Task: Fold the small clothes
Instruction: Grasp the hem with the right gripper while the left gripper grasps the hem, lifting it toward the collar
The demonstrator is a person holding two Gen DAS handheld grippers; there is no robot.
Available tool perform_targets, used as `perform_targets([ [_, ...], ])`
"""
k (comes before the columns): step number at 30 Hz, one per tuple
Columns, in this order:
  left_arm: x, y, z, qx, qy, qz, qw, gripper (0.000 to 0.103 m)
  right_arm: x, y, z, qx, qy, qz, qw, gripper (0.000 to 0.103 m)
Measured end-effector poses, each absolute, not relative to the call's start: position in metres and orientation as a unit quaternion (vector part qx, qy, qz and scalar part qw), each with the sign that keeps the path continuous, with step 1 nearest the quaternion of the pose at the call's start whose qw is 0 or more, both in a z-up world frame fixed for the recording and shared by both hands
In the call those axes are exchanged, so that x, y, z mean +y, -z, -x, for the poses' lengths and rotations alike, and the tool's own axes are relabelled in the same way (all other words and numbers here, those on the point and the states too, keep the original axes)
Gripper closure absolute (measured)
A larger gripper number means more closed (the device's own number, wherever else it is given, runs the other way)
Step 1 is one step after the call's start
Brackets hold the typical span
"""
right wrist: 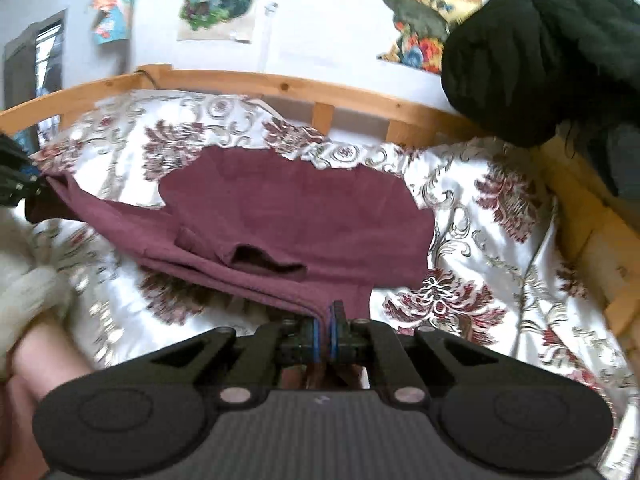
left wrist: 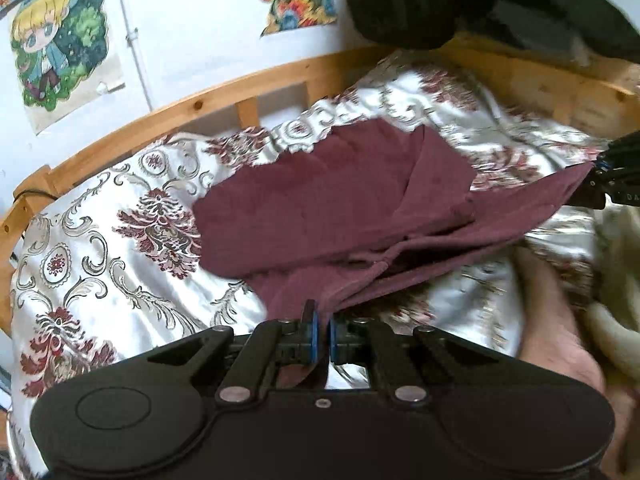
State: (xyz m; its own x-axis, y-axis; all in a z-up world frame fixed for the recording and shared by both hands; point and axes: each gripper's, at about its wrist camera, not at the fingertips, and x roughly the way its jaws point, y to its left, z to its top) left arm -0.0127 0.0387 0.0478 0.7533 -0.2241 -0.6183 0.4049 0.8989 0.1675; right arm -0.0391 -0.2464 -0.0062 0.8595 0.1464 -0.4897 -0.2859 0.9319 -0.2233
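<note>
A maroon garment lies partly folded on a bed with a white floral bedspread. My left gripper is shut on the garment's near edge. The right gripper shows at the right of the left wrist view, pinching the garment's other corner and pulling it taut. In the right wrist view the garment spreads across the bedspread. My right gripper is shut on its near edge. The left gripper shows at the far left, holding the opposite corner.
A wooden bed rail curves behind the bedspread, below a wall with cartoon posters. A dark bundle of cloth sits at the back right. A cream fluffy blanket and bare skin lie near the front.
</note>
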Motion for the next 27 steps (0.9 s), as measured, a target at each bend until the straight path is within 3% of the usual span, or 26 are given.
perform_targets([
  [6,0.046,-0.056,0.051,0.315,0.205,-0.122,0.919,0.098,-0.252,0.001,0.094,0.249,-0.124,0.157,0.948,0.097],
  [11,0.041,-0.061,0.037,0.303,0.195,-0.125,0.924,0.098,-0.248,-0.001,0.085,0.227,-0.104,0.17,0.953,0.097],
  [27,0.042,-0.045,-0.163,0.26,0.103,-0.117,0.953,0.097,-0.234,0.007,-0.126,0.11,-0.033,0.178,0.977,0.096],
])
